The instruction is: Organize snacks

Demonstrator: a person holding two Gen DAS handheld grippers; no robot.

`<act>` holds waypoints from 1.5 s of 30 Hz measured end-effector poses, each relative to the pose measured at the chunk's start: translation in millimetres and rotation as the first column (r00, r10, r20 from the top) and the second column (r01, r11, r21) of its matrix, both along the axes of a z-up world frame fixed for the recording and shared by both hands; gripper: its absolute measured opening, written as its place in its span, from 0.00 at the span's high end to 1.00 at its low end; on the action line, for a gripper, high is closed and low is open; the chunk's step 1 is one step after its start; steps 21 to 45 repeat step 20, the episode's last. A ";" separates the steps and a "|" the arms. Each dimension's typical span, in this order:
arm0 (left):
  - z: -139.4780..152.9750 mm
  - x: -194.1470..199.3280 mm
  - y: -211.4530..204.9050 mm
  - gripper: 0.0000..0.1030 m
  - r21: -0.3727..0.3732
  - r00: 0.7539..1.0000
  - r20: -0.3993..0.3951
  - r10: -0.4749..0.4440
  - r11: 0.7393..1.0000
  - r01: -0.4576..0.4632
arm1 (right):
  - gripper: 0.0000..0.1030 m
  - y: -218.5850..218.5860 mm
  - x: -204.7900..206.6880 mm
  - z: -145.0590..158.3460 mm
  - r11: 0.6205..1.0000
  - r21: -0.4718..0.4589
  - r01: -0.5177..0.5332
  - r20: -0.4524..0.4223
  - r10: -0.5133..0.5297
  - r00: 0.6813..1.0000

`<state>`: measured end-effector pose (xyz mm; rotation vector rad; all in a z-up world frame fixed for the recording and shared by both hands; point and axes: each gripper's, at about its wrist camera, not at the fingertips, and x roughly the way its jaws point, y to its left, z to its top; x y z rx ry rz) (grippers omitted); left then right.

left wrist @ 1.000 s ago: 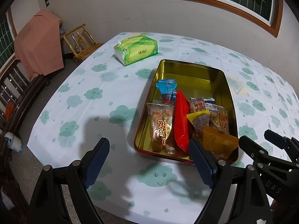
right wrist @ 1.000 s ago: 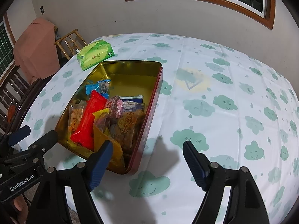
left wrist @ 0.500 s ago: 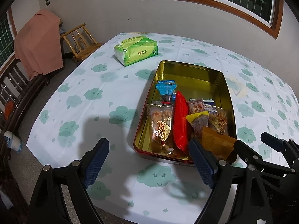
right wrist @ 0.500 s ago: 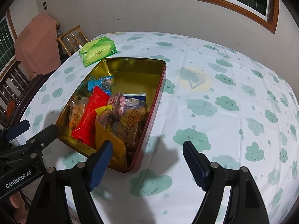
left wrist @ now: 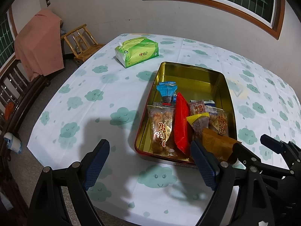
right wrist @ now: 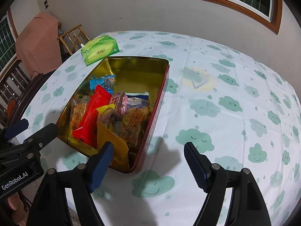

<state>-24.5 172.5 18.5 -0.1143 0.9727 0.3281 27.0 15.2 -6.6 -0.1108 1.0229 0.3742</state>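
— Cloud-printed white tablecloth (left wrist: 105, 101) covers the table, right? What does the left wrist view give?

— Yes. A gold-lined tin (left wrist: 193, 75) with a red outside sits on it, right of centre. The snacks are bunched in its near half: a clear pack of brown twists (left wrist: 161, 126) at the left, a long red packet (left wrist: 181, 124) beside it, a blue-ended sweet (left wrist: 167, 91) just beyond them, and an orange-brown packet (left wrist: 216, 143) leaning at the near right corner. The far half of the tin is bare metal.

— And the left gripper (left wrist: 150, 167)?

— Jaws wide apart, nothing between them, hanging over the cloth just near of the tin. Its right finger overlaps the tin's near rim in the picture; I cannot tell whether it touches. A green tissue pack (left wrist: 137, 51) lies far left of the tin. The right gripper (left wrist: 270, 150) pokes in at the right edge.

— Now the right wrist view?

— Same tin (right wrist: 163, 86), now left of centre, red side wall facing us. The red packet (right wrist: 92, 113) lies slanted over the heap, the orange-brown packet (right wrist: 111, 141) stands against the near wall.

— Right gripper (right wrist: 148, 162) there?

— Jaws wide, empty, above the cloth (right wrist: 225, 122) beside the tin's near right corner. The tissue pack (right wrist: 99, 50) sits beyond the tin's far left corner, and a wooden chair (right wrist: 72, 35) stands past the table edge.
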 end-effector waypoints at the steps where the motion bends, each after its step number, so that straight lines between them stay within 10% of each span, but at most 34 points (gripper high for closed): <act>1: 0.3 -0.3 -0.2 0.17 0.000 1.000 0.001 0.001 1.000 -0.001 | 0.23 -0.3 -0.1 0.1 1.000 -0.001 -0.001 0.000 0.001 1.000; 45: 4.0 -4.2 -1.1 0.15 0.003 0.999 0.014 -0.035 0.999 0.035 | 0.23 -0.5 1.0 -2.8 1.000 0.004 -0.001 -0.007 0.001 1.000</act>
